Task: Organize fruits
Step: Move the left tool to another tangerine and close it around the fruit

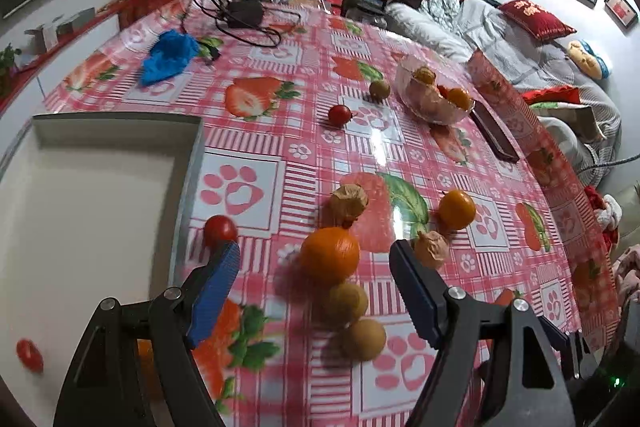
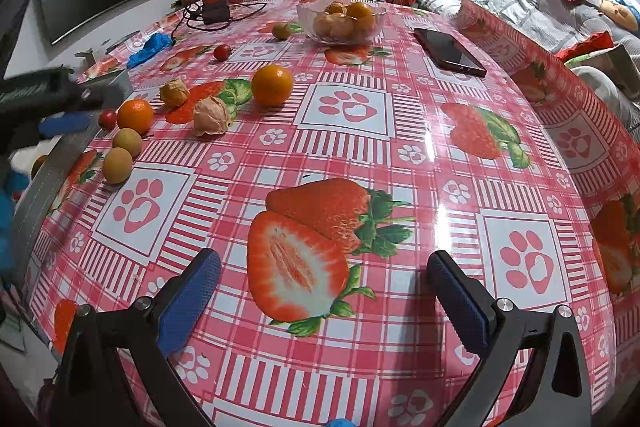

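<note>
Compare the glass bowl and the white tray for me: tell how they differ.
The glass bowl is round and clear; the white tray is rectangular and opaque. The bowl already holds several orange fruits; the tray shows only one small red fruit. The bowl sits far across the table, the tray near the left gripper. Both rest on the tablecloth.

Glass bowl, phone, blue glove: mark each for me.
Glass bowl [image 2: 308, 21], right wrist view, left rim.
Phone [image 2: 450, 51], right wrist view, screen centre.
Blue glove [image 1: 170, 55], left wrist view, middle.
</note>
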